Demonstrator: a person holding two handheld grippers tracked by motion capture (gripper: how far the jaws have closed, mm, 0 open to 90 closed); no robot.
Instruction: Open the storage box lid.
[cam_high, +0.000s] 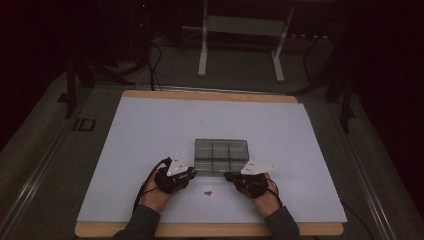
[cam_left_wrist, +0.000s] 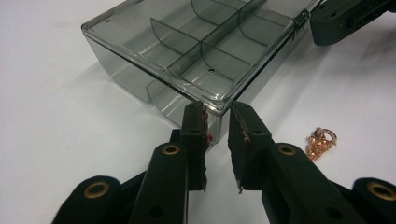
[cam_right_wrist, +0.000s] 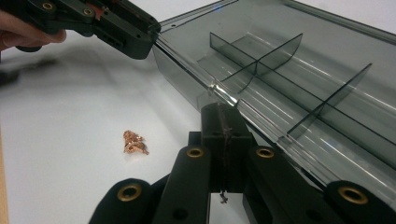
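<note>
Left gripper (cam_left_wrist: 217, 109) part-open, right gripper (cam_right_wrist: 223, 112) closed, at smoky clear-plastic divided box (cam_left_wrist: 196, 46).

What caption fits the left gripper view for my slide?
Left tongs, jaws apart, at the corner of a closed smoky clear divided box, a rose-gold trinket lying beside it on the white table.

The smoke-grey transparent plastic compartment box (cam_left_wrist: 196, 51) has a glossy, smooth lid and thin clear dividers that catch reflections. The white table covering (cam_high: 150, 130) looks matt and smooth, like paper or laminate; a pale wooden table edge (cam_high: 210, 95) shows at 12 o'clock of it. The small copper-coloured metal trinket (cam_right_wrist: 134, 142) is shiny and crinkled. The left gripper (cam_left_wrist: 217, 123) and right gripper (cam_right_wrist: 223, 123) are matt black plastic with brass-coloured metal eyelets; their jaw pads look rough and frayed. Grey three-cornered plates (cam_high: 178, 165) appear flat and matt.
</note>
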